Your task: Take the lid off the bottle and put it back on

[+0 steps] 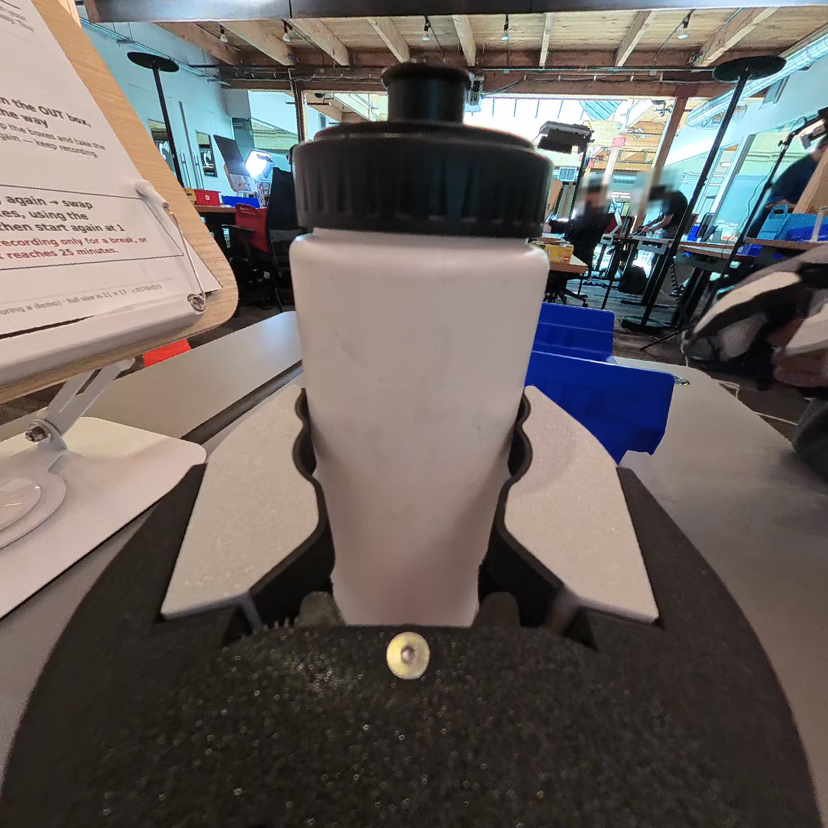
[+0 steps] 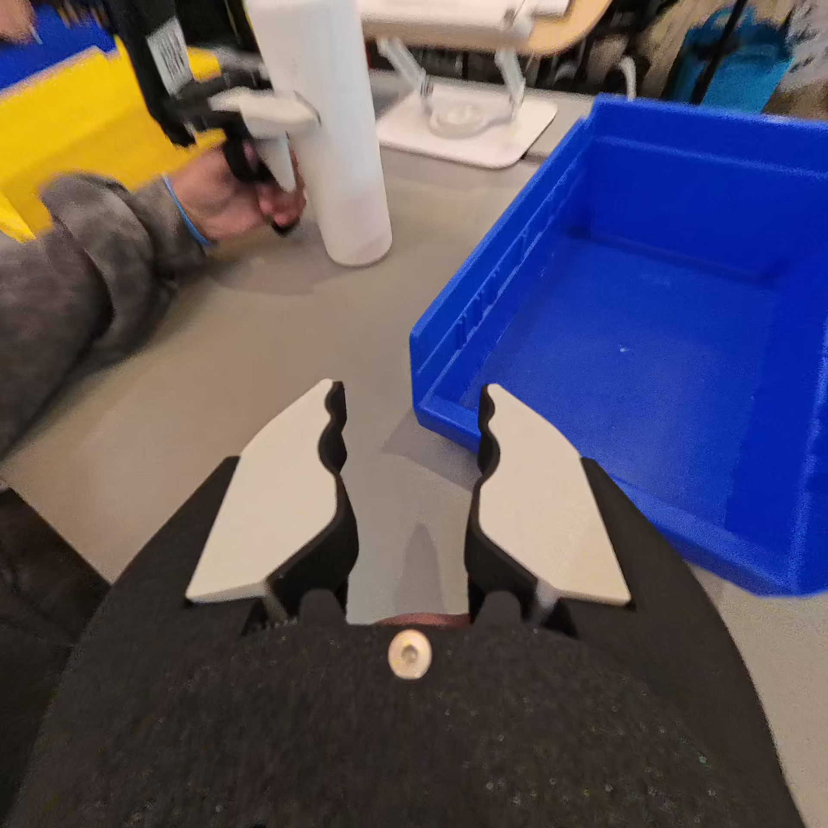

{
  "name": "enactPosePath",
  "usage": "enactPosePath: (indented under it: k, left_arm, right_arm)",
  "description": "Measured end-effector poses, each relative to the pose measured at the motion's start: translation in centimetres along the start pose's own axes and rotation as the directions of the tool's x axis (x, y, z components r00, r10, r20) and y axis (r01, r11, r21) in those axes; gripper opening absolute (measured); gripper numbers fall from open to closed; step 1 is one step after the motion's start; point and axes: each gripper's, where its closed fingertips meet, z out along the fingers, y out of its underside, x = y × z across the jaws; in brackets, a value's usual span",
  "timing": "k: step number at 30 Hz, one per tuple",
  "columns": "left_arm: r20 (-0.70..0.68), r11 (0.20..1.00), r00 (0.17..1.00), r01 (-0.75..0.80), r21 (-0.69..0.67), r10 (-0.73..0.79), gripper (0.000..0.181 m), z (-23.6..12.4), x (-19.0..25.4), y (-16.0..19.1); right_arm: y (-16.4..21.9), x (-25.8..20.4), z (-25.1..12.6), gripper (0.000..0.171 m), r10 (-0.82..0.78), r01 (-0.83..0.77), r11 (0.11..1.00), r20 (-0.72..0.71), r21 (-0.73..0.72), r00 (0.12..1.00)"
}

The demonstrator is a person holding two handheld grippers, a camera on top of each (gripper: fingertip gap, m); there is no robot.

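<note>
A white bottle (image 1: 421,381) stands upright on the grey table with its black ribbed lid (image 1: 421,179) and spout screwed on top. My left gripper (image 1: 414,403) is shut on the bottle's body, one finger on each side. In the right wrist view the bottle (image 2: 331,148) stands at the top centre with the left gripper's finger (image 2: 269,116) against it; the lid is out of frame. My right gripper (image 2: 412,394) is open and empty, low over the table, well short of the bottle.
A blue bin (image 2: 649,340), empty, sits right of the bottle; it also shows behind the bottle in the left wrist view (image 1: 596,381). A white stand (image 1: 89,470) holding a paper sheet is at the left. A yellow bin (image 2: 76,134) is far left. A person's grey sleeve (image 2: 89,278) lies there.
</note>
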Motion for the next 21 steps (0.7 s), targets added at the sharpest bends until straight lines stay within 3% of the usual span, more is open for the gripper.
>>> enactPosePath:
  k: [3,6,10,14,17,21]
  left_arm:
    - [-0.001,1.0,1.0,-0.003,-0.002,0.003,0.085,0.0,0.0,0.0]
    - [-0.003,1.0,1.0,0.01,0.006,-0.01,0.085,0.0,-0.1,-0.1]
    - [-0.013,1.0,1.0,0.0,-0.004,0.0,0.085,0.0,0.0,0.0]
    - [-0.016,1.0,1.0,0.012,-0.003,-0.012,0.085,-0.1,0.0,0.0]
    - [-0.014,1.0,1.0,-0.001,-0.01,0.0,0.085,-0.2,0.4,0.0]
    - [-0.019,1.0,1.0,0.004,-0.005,-0.004,0.085,-0.3,0.6,0.0]
  right_arm:
    - [-1.4,-0.4,-4.1,0.055,0.114,-0.115,0.978,0.011,0.175,0.993]
    - [-5.3,-1.1,-7.5,0.052,0.16,-0.162,0.941,0.031,0.296,0.987]
    - [-9.5,-4.8,-10.7,0.058,0.087,-0.086,0.984,0.003,0.155,0.996]
    - [-17.5,-6.8,-14.8,0.058,-0.121,0.147,0.972,-0.145,0.183,0.982]
    - [-21.3,-9.0,-12.4,0.064,-0.268,0.277,0.952,-0.082,0.127,0.96]
    - [-24.6,-10.1,-4.3,0.065,-0.413,0.414,0.91,0.063,0.012,0.908]
